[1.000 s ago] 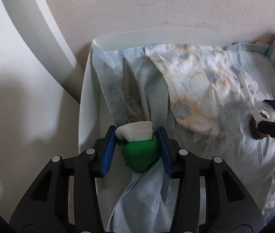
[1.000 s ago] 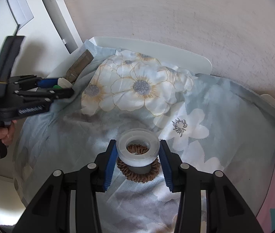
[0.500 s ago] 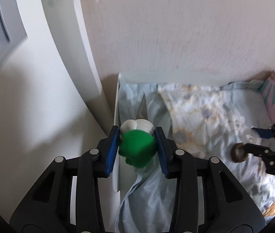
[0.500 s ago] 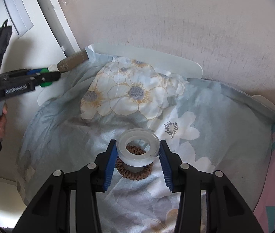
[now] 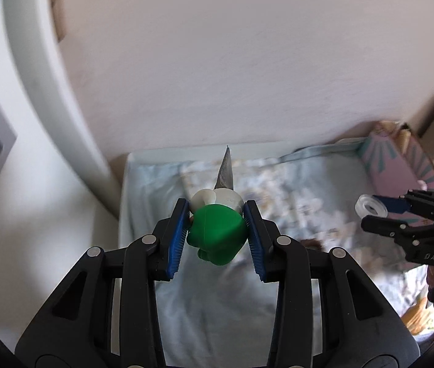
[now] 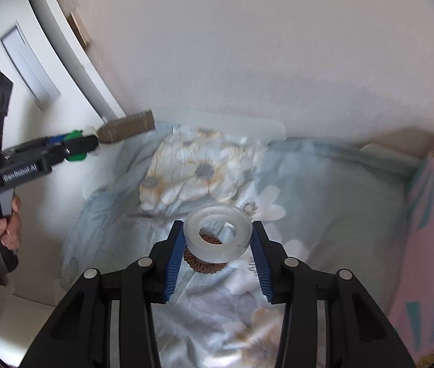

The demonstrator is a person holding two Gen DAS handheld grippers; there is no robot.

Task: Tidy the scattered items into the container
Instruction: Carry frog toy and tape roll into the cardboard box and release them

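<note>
A knife with a green handle (image 5: 217,236), a white guard and a grey blade (image 5: 225,171) is in the air, tip pointing away from me. My left gripper (image 5: 215,211) is shut on the handle, blue pads pressing both sides. From the right wrist view the left gripper (image 6: 85,145) hangs at the left with the blade (image 6: 128,125) sticking out. My right gripper (image 6: 217,230) is shut on a clear tape roll (image 6: 241,230), held a little above a brown woven coaster (image 6: 204,263) on the floral cloth (image 6: 339,199).
A pink panel with teal stripes (image 6: 425,214) stands at the cloth's right edge. A pale wall rises right behind the cloth, with a white frame (image 6: 63,46) at the left. A hand (image 6: 2,230) grips the left tool's handle.
Both grippers have risen. The knife has come up off the cloth in the left gripper. The tape roll has lifted off the coaster in the right gripper.
</note>
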